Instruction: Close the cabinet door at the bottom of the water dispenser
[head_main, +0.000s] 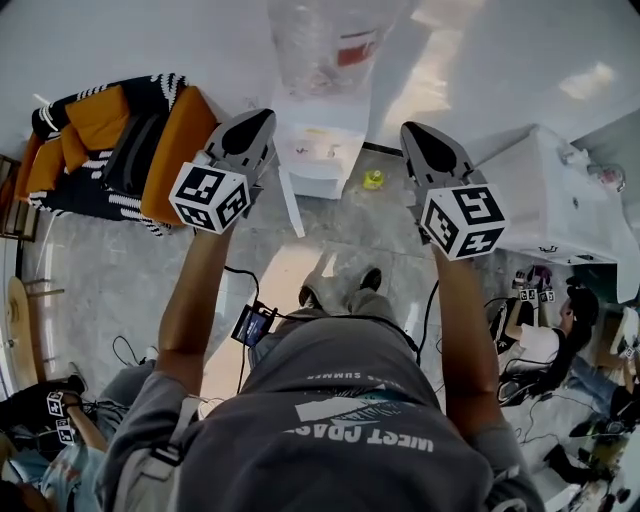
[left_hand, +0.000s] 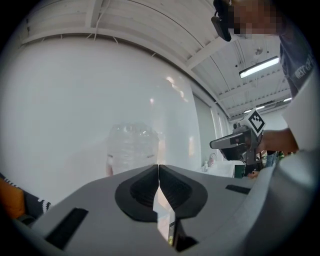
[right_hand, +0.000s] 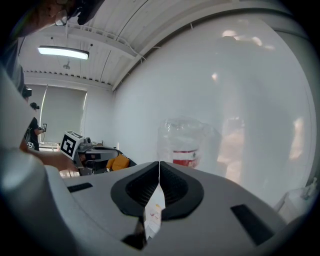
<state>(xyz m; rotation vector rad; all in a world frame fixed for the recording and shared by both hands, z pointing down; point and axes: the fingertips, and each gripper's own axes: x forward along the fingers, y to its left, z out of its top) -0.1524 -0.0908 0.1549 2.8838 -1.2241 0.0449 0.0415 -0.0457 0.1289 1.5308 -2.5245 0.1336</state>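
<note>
One orange sofa beside water dispenser

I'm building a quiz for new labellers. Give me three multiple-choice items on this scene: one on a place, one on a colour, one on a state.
1. In the head view, on which side of the water dispenser is the sofa?
A. Left
B. Right
C. On top of it

2. What colour is the small object on the floor by the water dispenser?
A. Blue
B. Red
C. Yellow

3. How do the jaws of the left tool stand?
A. Wide apart
B. Together, holding nothing
C. Shut on a cup

Answers:
1. A: the sofa fills the upper left, and the water dispenser stands at top centre.
2. C: it shows bright yellow against the grey floor.
3. B: the left gripper view shows the jaws meeting at the tip, with nothing held.
</note>
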